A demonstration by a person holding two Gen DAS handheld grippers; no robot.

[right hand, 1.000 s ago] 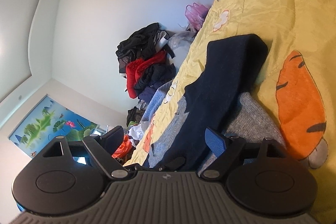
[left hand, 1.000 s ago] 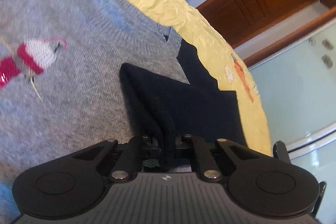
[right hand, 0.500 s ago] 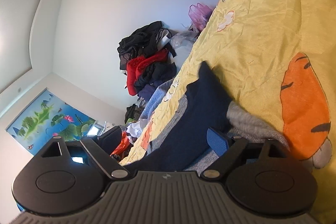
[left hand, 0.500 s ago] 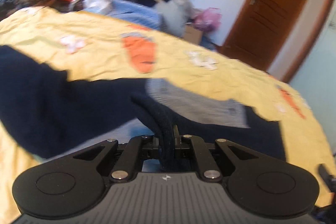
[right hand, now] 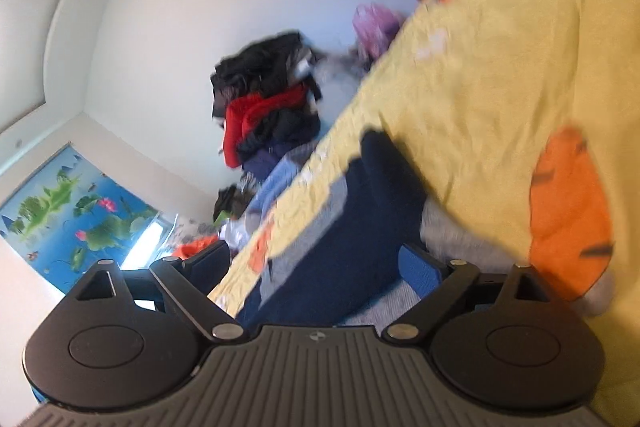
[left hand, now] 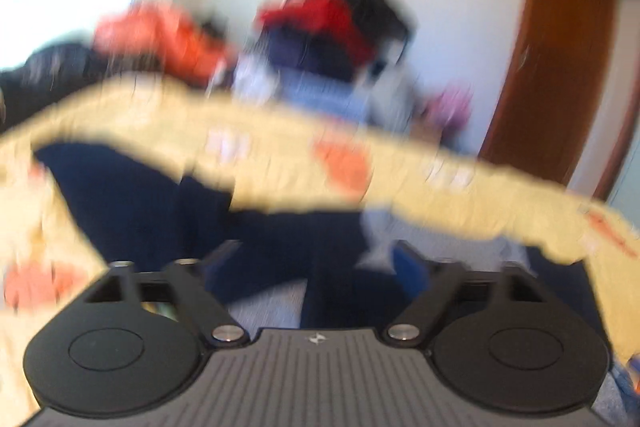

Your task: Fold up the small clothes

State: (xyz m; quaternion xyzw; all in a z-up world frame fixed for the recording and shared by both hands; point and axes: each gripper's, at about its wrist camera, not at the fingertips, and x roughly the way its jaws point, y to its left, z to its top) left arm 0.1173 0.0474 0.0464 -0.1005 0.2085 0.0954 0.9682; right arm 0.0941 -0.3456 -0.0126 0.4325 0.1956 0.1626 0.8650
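A grey sweater [left hand: 420, 231] with navy sleeves [left hand: 132, 195] lies on the yellow cartoon-print bedsheet [left hand: 280, 163]. The left wrist view is smeared by motion. My left gripper [left hand: 318, 259] hovers low over the sweater with its jaws opening wide. A strip of navy fabric lies between the fingers, and no pad presses on it. In the right wrist view, my right gripper [right hand: 316, 263] is also opening over the navy sleeve [right hand: 360, 227] and the grey knit [right hand: 448, 231]. Its blue pads [right hand: 420, 267] stand clear of the cloth.
A tall pile of black, red and blue clothes [right hand: 268, 107] is heaped against the white wall beyond the bed [right hand: 500, 67]. A pink bag [right hand: 376, 23] sits beside it. A brown wooden door [left hand: 560, 67] stands at the right, and a lotus poster [right hand: 72, 207] hangs on the wall.
My left gripper was shut on a fold of navy sleeve; its jaws have sprung apart and released it as the hand swung and lifted. The right gripper's jaws widened slightly.
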